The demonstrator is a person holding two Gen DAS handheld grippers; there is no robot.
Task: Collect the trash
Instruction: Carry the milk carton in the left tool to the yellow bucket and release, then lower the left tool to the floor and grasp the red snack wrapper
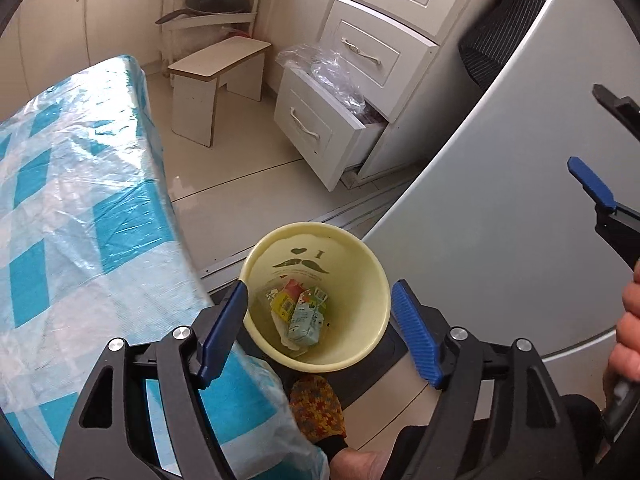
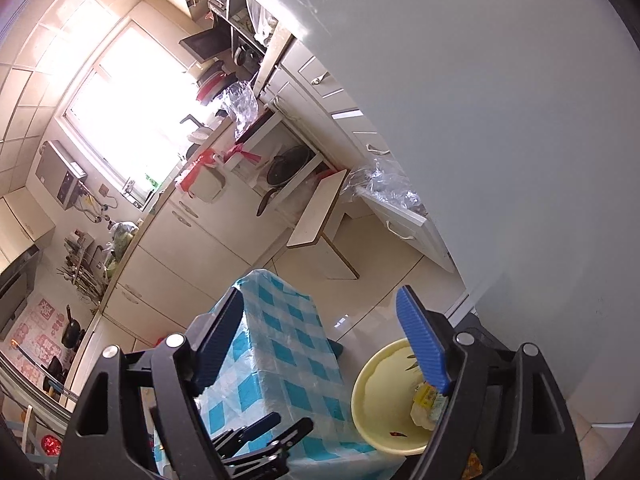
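- Left gripper (image 1: 318, 326) held wide, nothing between the blue pads, nothing gripped
- Directly below the spread jaws: yellow bin (image 1: 360, 264) on the floor, mouth up, crumpled cartons and wrappers (image 1: 298, 314) lying at the bottom
- Looks like a drop just completed into the bin, or at least a pause right over it – a judgement only
- Just left of the left gripper: table under a blue-checked plastic cover (image 1: 80, 200), edge almost touching the near finger
- Right gripper (image 2: 320, 336) also spread wide and empty, aimed past the table corner, bin at its lower right, partly behind the right finger
- Off to the right of both tools: grey fridge door (image 1: 500, 180), close by the bin
- Further ahead: small white stool (image 1: 216, 68), then an open bottom drawer (image 1: 320, 120) stuffed with clear plastic bags
- Next up, probably: swing away from the bin, find more loose trash on table or floor, approach with jaws wide and close only once a piece sits between the pads
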